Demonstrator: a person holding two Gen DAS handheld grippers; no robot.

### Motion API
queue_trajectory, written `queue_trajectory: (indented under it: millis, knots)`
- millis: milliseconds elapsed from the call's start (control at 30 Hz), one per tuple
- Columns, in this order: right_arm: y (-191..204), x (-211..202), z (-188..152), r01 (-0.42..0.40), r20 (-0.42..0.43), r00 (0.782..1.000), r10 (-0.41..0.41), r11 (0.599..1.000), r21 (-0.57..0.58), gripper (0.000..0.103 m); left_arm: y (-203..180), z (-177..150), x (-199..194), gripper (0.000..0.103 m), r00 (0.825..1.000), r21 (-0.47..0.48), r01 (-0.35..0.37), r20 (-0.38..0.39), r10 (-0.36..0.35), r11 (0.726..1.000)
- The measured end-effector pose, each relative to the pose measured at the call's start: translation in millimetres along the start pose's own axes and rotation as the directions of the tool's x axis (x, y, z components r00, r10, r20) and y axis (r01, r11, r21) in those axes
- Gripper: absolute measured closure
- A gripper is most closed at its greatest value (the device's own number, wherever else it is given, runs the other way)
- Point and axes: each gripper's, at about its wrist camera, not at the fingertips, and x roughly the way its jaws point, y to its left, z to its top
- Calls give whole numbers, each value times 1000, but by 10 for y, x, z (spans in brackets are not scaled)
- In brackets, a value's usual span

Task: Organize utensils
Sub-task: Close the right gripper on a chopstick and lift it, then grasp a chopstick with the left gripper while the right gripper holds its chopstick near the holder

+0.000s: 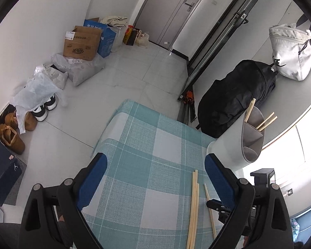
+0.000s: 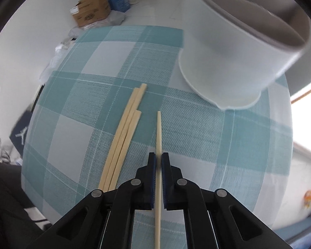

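Observation:
A white utensil holder (image 1: 236, 143) with grey compartments stands on the teal checked tablecloth (image 1: 147, 145) and holds three chopsticks (image 1: 265, 122). It looms large in the right wrist view (image 2: 238, 47). Three loose wooden chopsticks (image 2: 124, 132) lie side by side on the cloth, also visible in the left wrist view (image 1: 193, 205). My right gripper (image 2: 159, 157) is shut on a single chopstick (image 2: 158, 132), pointing toward the holder; this gripper shows in the left wrist view (image 1: 217, 205). My left gripper (image 1: 155, 164) is open and empty above the cloth.
A black bag (image 1: 236, 97) and a white bag (image 1: 292, 51) sit beyond the holder. Cardboard boxes (image 1: 83, 43), plastic bags and shoes (image 1: 12, 132) line the floor at the left wall. A dark box (image 1: 2, 170) stands left of the table.

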Motion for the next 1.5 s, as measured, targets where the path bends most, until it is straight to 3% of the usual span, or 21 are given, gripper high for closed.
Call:
queue_trajectory:
  millis: [367, 433, 500, 600, 733, 900, 1033, 1167, 1267, 1500]
  knots:
    - [232, 80, 341, 91, 2, 996, -91, 990, -110, 85, 11, 19, -6, 11, 1000, -3, 7, -10, -7, 1000]
    - [208, 69, 343, 79, 8, 997, -79, 993, -89, 86, 18, 35, 3, 11, 1000, -4, 2, -9, -2, 1000]
    - [166, 50, 301, 66, 19, 998, -65, 995, -74, 99, 24, 38, 18, 11, 1000, 0, -11, -9, 11, 1000]
    - [76, -48, 250, 45, 57, 997, -42, 998, -51, 100, 22, 22, 75, 11, 999, 5, -23, -30, 23, 1000]
    - [-24, -340, 193, 0, 170, 985, 6, 1000, -31, 100, -27, -40, 192, 11, 995, 38, -57, -78, 60, 998]
    - [-271, -832, 81, -69, 334, 941, 61, 998, 12, 100, -184, -204, 393, 11, 979, 132, -83, -175, 106, 988]
    - [-493, -1111, -97, -170, 444, 887, 127, 984, 59, 100, -440, -439, 569, 11, 956, 236, -68, -262, 131, 969]
    - [-544, -1260, -172, -231, 517, 840, 163, 971, 68, 100, -656, -634, 647, 11, 939, 322, -70, -298, 172, 944]
    - [-614, -1354, -260, -264, 549, 815, 186, 962, 66, 100, -727, -727, 664, 11, 932, 369, -90, -296, 208, 925]
    - [-656, -1417, -404, -283, 577, 791, 204, 958, 48, 100, -673, -839, 816, 11, 892, 393, -163, -334, 305, 905]
